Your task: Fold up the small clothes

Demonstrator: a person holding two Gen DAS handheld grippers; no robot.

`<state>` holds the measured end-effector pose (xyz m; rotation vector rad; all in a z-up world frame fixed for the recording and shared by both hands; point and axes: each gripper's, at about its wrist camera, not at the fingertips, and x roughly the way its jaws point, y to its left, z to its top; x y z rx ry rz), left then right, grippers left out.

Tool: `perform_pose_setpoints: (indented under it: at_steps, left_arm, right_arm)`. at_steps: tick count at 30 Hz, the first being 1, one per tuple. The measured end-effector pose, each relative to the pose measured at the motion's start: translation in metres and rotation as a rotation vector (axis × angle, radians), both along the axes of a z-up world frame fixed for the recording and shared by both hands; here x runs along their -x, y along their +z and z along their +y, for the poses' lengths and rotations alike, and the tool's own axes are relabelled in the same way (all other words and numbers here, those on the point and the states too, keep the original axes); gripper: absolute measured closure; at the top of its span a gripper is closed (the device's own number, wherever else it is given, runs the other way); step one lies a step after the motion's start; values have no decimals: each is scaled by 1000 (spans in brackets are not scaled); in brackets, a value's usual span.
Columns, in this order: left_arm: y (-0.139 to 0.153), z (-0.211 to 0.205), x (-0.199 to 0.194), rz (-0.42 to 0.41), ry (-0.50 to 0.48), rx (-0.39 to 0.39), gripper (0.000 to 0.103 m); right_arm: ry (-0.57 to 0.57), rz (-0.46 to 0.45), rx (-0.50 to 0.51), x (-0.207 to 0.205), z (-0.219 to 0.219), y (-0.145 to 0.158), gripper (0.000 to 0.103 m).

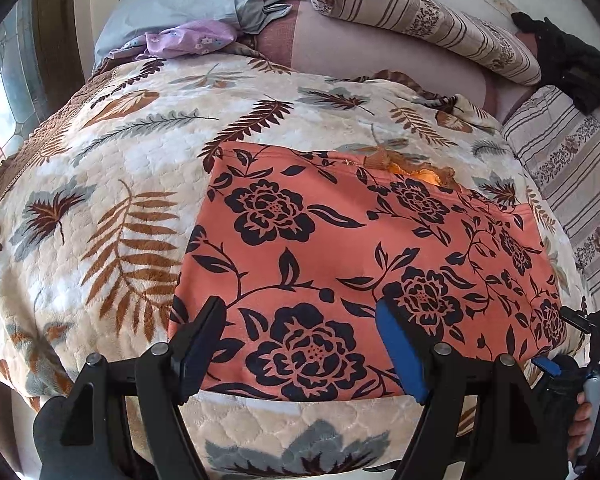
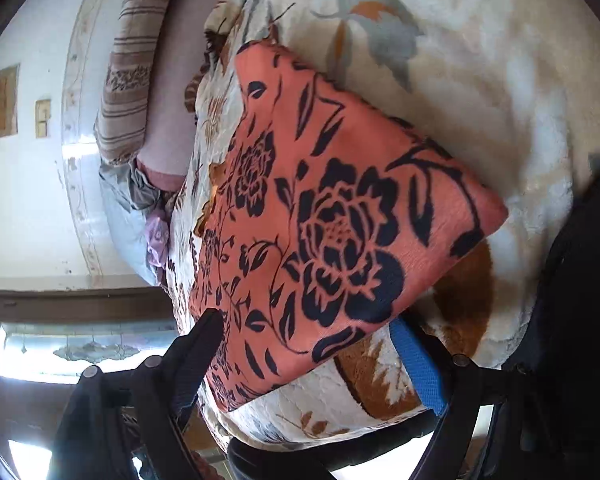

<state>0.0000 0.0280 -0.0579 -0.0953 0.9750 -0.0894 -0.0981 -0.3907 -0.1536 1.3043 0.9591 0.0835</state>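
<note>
The orange floral garment [image 1: 340, 248] is thin, smooth, matt cloth; the leaf-print blanket [image 1: 112, 168] under it is plush, quilted fleece; the left gripper [image 1: 300, 344] looks matt black plastic with blue textured pads [image 1: 400, 352]; the striped bolster [image 1: 420, 16] is woven fabric.

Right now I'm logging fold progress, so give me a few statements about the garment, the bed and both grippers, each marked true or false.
1. The orange floral garment lies on the leaf-print blanket. True.
2. The left gripper is clamped shut on the garment. False: its jaws stand wide apart over the cloth.
3. A purple cloth lies near the grey pillow. True.
4. The right gripper is shut. False: its jaws are spread on either side of the garment's edge.
5. The striped bolster rests on top of the garment. False: it lies apart, beyond the blanket.
</note>
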Motion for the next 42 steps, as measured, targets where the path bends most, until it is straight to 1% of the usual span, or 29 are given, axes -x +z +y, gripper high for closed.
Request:
perform_pose_setpoints:
  at_steps: [4,9,21,24,26,29,31,34,36,37,39,40,42]
  left_arm:
    - [-1,-1,0,0,-6,22,25]
    - [-5,-5,-1,2,-28,14,25]
    - [-17,-1,-8,29,-29,44,25]
    - [-14,-6,-10,19,-41,39,25]
    - [-8,-11,-10,-2,-59,36,25]
    - [-2,-22,-13,-28,-92,26,25]
    - [-5,-31,-17,-23,-114,19,25]
    - [-22,-45,-23,15,-150,6,25]
    - [-39,-53,-27,60,-166,-39,25]
    - [-44,-56,-26,59,-170,-66,25]
    - [-44,-62,-21,38,-188,-107,24]
    - [-42,-64,-21,40,-195,-114,24]
    - [-35,-65,-19,38,-208,-105,24]
  right_arm:
    - [-37,-13,55,-3,-7,9,16]
    - [-84,-7,52,-7,-15,9,16]
    - [-97,9,83,-19,-17,8,15]
    - [-100,11,87,-21,-17,8,15]
    - [-100,12,91,-23,-16,8,15]
    - [-98,8,99,-24,-15,8,15]
    - [-98,5,102,-23,-14,8,15]
    - [-97,0,103,-23,-13,7,14]
    - [-97,-1,102,-22,-13,7,14]
    - [-97,-2,102,-22,-13,7,14]
    - [-94,-4,102,-22,-13,6,14]
    - [-93,-5,101,-21,-14,6,14]
    - [-92,-4,104,-21,-14,6,14]
